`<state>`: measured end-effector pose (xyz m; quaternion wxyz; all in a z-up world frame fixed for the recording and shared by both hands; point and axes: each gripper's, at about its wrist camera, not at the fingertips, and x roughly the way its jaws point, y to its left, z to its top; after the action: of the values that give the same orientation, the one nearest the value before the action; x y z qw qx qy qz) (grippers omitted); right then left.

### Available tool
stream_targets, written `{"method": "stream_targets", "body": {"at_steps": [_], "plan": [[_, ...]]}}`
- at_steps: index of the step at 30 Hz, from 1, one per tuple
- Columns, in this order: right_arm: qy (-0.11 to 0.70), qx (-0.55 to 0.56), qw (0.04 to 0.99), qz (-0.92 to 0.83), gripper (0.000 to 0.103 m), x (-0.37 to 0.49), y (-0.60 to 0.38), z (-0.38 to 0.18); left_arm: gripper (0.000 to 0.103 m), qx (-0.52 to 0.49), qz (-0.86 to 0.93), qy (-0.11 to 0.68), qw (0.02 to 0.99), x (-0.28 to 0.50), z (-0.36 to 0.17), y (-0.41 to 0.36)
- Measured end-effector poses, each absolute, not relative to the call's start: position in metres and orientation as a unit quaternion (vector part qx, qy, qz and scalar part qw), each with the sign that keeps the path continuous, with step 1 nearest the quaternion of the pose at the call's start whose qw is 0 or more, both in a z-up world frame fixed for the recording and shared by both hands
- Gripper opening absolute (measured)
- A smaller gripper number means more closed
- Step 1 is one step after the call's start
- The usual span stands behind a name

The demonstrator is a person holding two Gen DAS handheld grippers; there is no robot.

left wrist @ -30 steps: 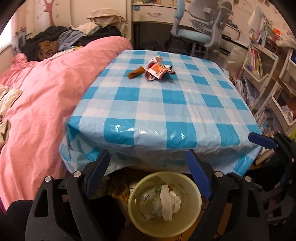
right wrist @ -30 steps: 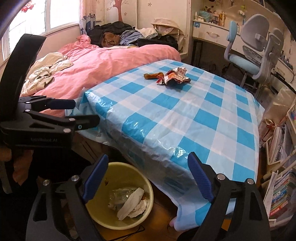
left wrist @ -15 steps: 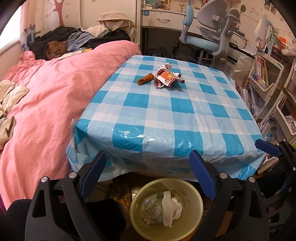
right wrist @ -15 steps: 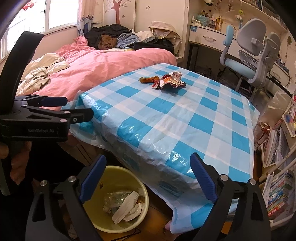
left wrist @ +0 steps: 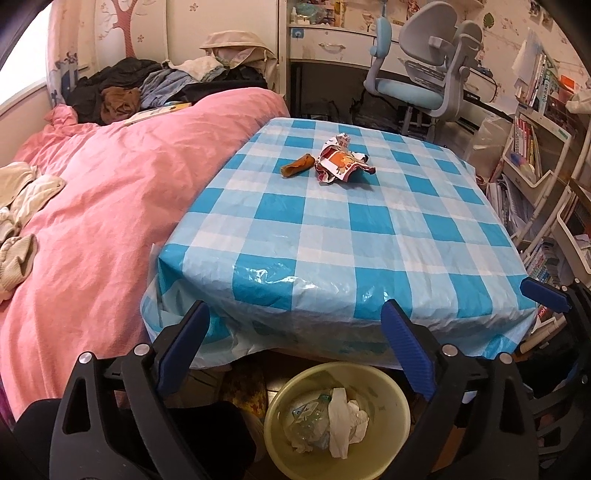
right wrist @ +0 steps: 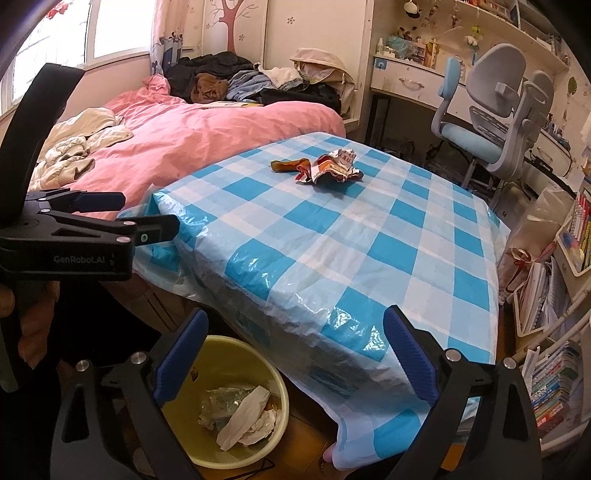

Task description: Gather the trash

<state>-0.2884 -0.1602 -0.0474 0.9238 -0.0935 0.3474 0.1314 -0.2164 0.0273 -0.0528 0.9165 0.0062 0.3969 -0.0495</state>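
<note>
A child's bedroom in daylight, as we see it.
We face a bed under a pink duvet piled with clothes, a bright window behind, a tree decal wall, a white desk, a blue-grey chair, and crowded bookshelves.

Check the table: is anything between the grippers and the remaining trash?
Nothing visible. The crumpled wrapper and brown scrap lie toward the far side of the checked tablecloth, with only bare cloth before them. Both grippers' jaws have just been opening, empty.

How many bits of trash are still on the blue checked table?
2: a crumpled wrapper and a brown scrap just left of it, both near the table's far end. Nothing seems hidden.
</note>
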Motion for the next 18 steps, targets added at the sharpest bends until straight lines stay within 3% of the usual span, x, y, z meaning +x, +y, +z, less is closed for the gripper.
{"method": "stream_targets", "body": {"at_steps": [18], "plan": [[0.339, -0.096, 0.928, 0.123, 0.094, -0.2863, -0.1584, -0.0470, 0.094, 0.005, -0.040, 0.390, 0.920, -0.2140, -0.0521, 0.0279]]}}
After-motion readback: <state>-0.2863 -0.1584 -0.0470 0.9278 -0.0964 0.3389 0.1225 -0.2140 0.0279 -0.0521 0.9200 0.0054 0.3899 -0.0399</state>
